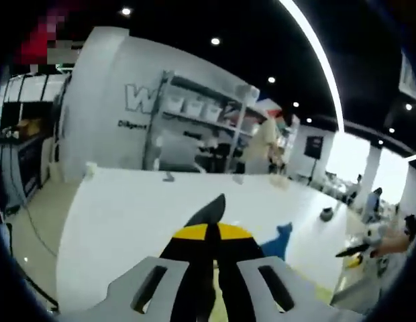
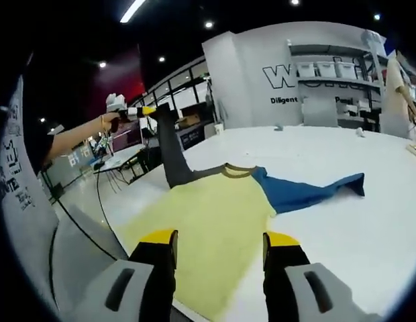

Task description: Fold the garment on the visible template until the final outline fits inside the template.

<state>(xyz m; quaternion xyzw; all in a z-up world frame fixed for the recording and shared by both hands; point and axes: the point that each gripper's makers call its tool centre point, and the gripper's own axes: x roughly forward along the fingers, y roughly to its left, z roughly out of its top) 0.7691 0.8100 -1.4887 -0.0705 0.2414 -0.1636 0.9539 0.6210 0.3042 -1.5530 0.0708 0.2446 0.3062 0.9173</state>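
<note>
One word, "Diligent", legible on wall [image 2: 288, 74], behind garment [image 2: 215, 221]

Your garment [image 2: 215, 221] has a pale yellow body, an olive-yellow collar, one blue sleeve [image 2: 308, 191] reaching to the right of the frame and one dark grey sleeve [image 2: 169, 151] rising toward upper left. It lies on a plain white surface [image 2: 342, 235]. Your right gripper [image 2: 220, 251] has black jaws with yellow tips on a grey body; your left gripper [image 1: 213, 221] carries the same colours.
</note>
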